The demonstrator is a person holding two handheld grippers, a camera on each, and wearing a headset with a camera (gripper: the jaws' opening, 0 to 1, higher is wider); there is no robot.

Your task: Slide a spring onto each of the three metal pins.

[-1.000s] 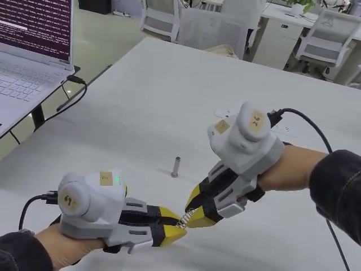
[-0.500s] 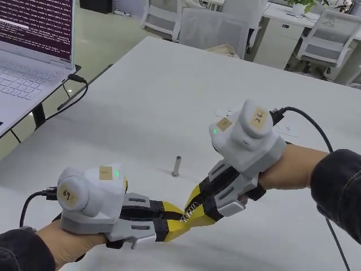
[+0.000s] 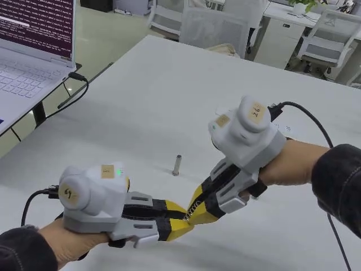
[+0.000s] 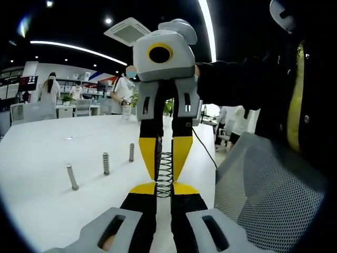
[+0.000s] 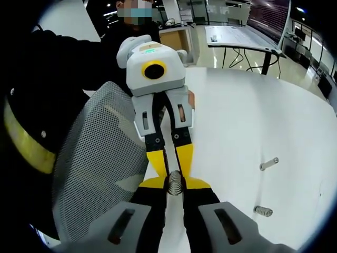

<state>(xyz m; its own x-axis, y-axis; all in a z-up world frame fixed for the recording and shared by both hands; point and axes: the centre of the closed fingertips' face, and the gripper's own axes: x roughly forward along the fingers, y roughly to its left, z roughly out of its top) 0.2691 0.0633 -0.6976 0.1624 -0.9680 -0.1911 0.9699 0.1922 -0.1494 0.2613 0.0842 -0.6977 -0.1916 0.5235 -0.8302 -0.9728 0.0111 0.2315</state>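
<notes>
Roughly two thirds done: third spring held between both tools above the counter.
Left hand-held gripper and right hand-held gripper meet tip to tip, both narrow, each pinching the same spring. Far pin and middle pin appear to carry springs already. Near pin stands bare, well apart from the held spring. My reading: only this last spring remains to seat.

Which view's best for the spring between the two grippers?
Left gripper view: the spring shows full length, coils clear, between the yellow jaws. Right gripper view has the spring foreshortened at the jaw tips; in the head view the spring is just a few coils.
</notes>
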